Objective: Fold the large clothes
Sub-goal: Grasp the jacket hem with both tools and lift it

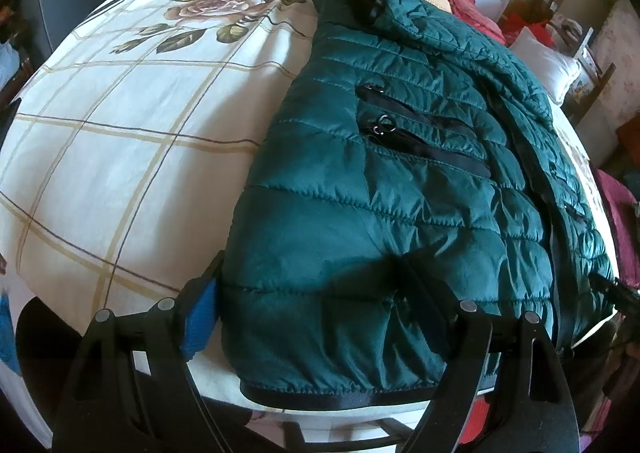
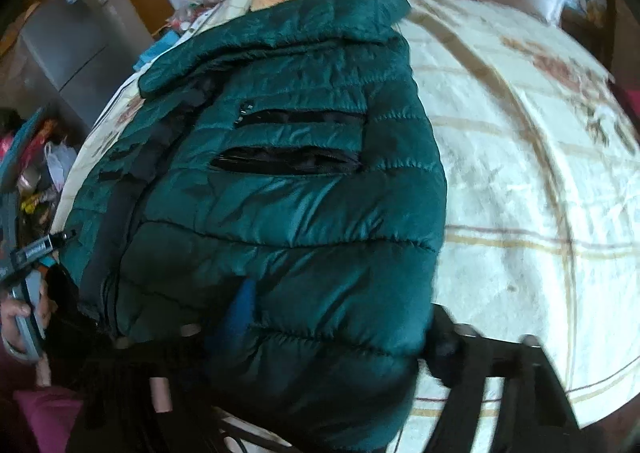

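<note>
Item: dark green quilted puffer jacket (image 1: 400, 181) with two black zip pockets, lying flat on the cream floral checked bedsheet (image 1: 120, 125), its black-bound hem at the bed's near edge.

My left gripper (image 1: 316, 293): jaws spread wide, straddling the hem corner, pads not pressing.

My right gripper (image 2: 340, 317): the jacket's hem lies between its fingers; the view is blurred, so I cannot tell whether they grip.
</note>
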The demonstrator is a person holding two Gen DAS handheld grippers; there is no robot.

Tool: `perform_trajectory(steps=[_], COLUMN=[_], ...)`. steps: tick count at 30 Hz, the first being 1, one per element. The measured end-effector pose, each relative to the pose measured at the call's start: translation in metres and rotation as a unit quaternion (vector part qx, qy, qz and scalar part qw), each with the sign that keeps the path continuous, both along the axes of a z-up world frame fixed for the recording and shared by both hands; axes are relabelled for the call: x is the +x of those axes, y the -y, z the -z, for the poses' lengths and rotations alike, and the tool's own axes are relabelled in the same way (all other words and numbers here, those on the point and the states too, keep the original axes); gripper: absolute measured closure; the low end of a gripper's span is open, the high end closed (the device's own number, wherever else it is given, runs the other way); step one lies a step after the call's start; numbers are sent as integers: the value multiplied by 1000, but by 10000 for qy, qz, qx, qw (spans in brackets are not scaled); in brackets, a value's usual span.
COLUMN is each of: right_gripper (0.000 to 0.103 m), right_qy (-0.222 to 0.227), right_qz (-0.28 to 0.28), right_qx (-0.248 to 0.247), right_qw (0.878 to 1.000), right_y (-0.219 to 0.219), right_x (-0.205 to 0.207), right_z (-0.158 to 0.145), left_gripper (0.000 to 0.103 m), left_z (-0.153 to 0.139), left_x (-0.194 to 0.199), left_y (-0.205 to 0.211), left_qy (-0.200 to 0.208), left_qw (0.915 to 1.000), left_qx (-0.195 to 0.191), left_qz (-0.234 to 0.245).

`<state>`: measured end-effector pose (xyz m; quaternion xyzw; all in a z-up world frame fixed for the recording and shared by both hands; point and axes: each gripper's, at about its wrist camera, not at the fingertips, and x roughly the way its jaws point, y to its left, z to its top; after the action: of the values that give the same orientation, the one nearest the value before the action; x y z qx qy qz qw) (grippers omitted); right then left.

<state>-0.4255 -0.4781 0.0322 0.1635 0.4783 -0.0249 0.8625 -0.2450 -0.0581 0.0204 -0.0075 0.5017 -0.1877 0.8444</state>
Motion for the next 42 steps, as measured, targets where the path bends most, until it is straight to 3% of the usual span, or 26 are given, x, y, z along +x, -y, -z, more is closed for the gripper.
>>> perform_trajectory(steps=[1,3,6,8,12,18,23,26,35,42], right_gripper=[53,73,84,85,86,86,87,87,87,87], right_qy=[36,124,254,441,835,1500,1710,1710,1332,852], right_qz=[-47,-138,-195,-212,-206,-44,269,523,1271,1643], right_qx=[-45,-144,-57,46,261,113,-239,-348,-262,-337], right_qw=[10000,9997,9995,9988,9959,9886,9846,9833,9826,9821], right_y=[-1,-1,6,12,23,35,50,66,120,148], right_x=[0,-1,-1,2,12,46,94,133,252,320], right_z=[-2,-7,-18,-30,-58,-104,-124,-131,-121,-71], left_gripper=[27,54,80,87,88,88,88,88,88,87], left_z=[0,-3,-11,-23,-54,-106,-137,-147,-128,-83], left_x=[-1,-2,-3,1,9,38,92,128,237,295], left_y=[-1,-5,-8,-12,-15,-1,22,42,94,119], left_qy=[16,34,141,216,473,1007,1315,1474,1346,1030], left_qw=[10000,9997,9994,9986,9956,9888,9823,9807,9827,9863], left_qx=[-47,-241,-320,-479,-810,-1102,-1291,-1210,-730,-561], left_qz=[10,-39,-83,-83,-55,-46,-326,-438,-1044,-1160])
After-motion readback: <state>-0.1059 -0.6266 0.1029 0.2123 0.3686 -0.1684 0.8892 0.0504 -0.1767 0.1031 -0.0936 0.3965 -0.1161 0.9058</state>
